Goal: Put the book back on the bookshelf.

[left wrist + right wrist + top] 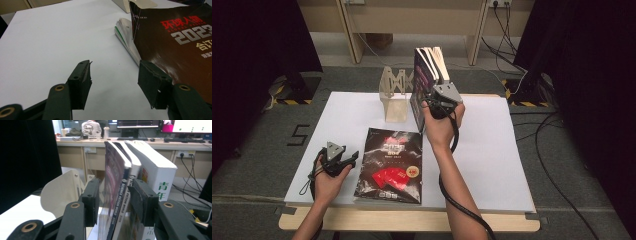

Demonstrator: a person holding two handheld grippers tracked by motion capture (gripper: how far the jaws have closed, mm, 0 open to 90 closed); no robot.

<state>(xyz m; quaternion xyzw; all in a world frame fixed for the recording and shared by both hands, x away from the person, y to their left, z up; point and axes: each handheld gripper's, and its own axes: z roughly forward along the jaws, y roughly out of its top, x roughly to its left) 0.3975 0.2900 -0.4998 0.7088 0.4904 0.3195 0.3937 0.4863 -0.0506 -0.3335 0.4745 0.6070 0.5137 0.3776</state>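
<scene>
Right gripper [435,102] sits at the far middle of the white table [492,150], its jaws standing on either side of the spine of an upright magazine [116,202]; in the right gripper view the left pad looks pressed to the cover, while the right pad meets the neighbouring spine, so how firm the hold is cannot be told. That magazine stands on end, its long axis vertical, spine facing the near side, first in a short row of books [432,65] whose pale page edges show at the top. Just right of it stands a thick white book [156,177] with green characters on its spine. Left of the row is a cream bookend [394,95], smooth and curved, with a cut-out upright back. Left gripper [346,161] rests low at the near left, jaws wide apart and holding nothing, just beside the left edge of a second magazine [389,165]. This one lies flat, glossy black cover up with red and silver lettering, long axis running near to far, its corner slightly lifted so the pages fan.
</scene>
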